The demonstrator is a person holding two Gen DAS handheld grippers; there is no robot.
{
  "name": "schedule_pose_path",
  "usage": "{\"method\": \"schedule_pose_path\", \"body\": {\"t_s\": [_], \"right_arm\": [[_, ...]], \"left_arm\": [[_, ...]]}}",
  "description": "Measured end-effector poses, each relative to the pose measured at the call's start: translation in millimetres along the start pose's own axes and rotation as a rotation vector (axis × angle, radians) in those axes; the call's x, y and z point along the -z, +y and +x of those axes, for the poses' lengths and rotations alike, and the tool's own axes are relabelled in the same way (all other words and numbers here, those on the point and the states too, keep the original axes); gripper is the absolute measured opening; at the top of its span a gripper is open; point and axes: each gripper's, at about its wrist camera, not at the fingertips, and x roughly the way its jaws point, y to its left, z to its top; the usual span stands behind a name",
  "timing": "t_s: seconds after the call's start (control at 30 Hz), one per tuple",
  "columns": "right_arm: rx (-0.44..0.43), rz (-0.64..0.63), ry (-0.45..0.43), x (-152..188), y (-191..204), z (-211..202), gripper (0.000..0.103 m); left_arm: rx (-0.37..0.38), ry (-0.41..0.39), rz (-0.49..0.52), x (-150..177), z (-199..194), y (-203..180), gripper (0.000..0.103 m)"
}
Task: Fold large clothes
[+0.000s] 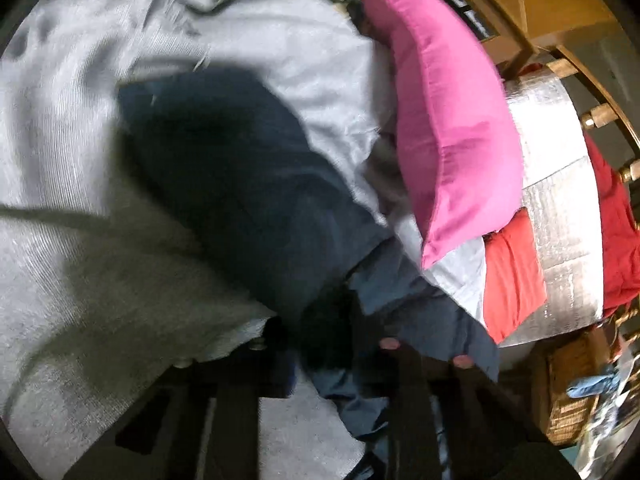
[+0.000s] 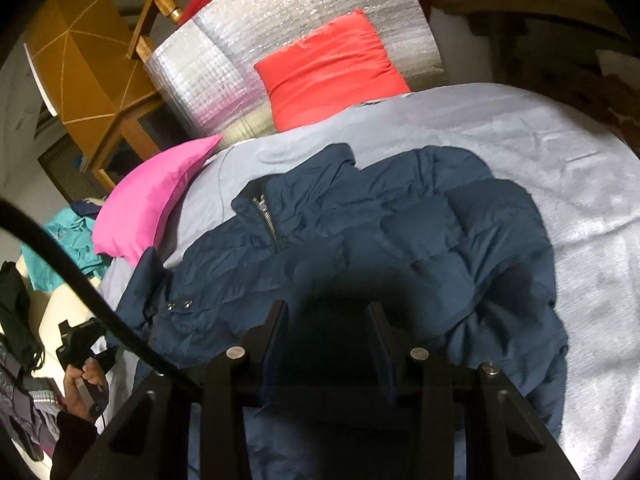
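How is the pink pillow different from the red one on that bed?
The pink pillow is magenta and lies at the bed's side edge, next to the navy jacket. The red pillow is orange-red, propped at the head against the silver foil sheet, apart from the jacket. Both are plain, single-colour cushions resting on the grey bedspread.

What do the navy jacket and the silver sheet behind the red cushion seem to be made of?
Navy jacket: apparently quilted, padded synthetic shell, going by its puffy stitched panels and slight sheen; metal zipper. Silver sheet: looks like foil-faced bubble insulation, reflective with a gridded, dimpled surface.
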Motion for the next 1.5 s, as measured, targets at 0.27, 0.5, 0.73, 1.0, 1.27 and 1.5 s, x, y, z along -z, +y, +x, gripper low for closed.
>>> {"method": "schedule_pose_path", "body": {"t_s": [0.27,0.5,0.73,1.0,1.27,1.5], "right_arm": [[0.018,0.063,-0.044,-6,-16,-21,0.042],[0.035,0.132,-0.092,-10,-39,-45,0.042],[0.047,0.176,-0.115,-16,-64,-63,0.043],[0.038,0.237,-0.076,-19,-79,-57,0.043],[0.009,0.206,-0.058,-15,-64,-54,0.043],[0.012,0.173,-0.034,-10,-51,-42,0.043]], "left_arm": [[0.068,-0.117,0.423,51,-69,-124,0.010],[0.266,-0.061,0.790,177,-103,-215,0.009],[0.201,0.203,0.896,267,-29,-222,0.009],[0.140,0.457,0.824,283,2,-188,0.024],[0.233,0.553,0.696,235,-38,-181,0.076],[0.305,0.495,0.454,174,-33,-159,0.082]]}}
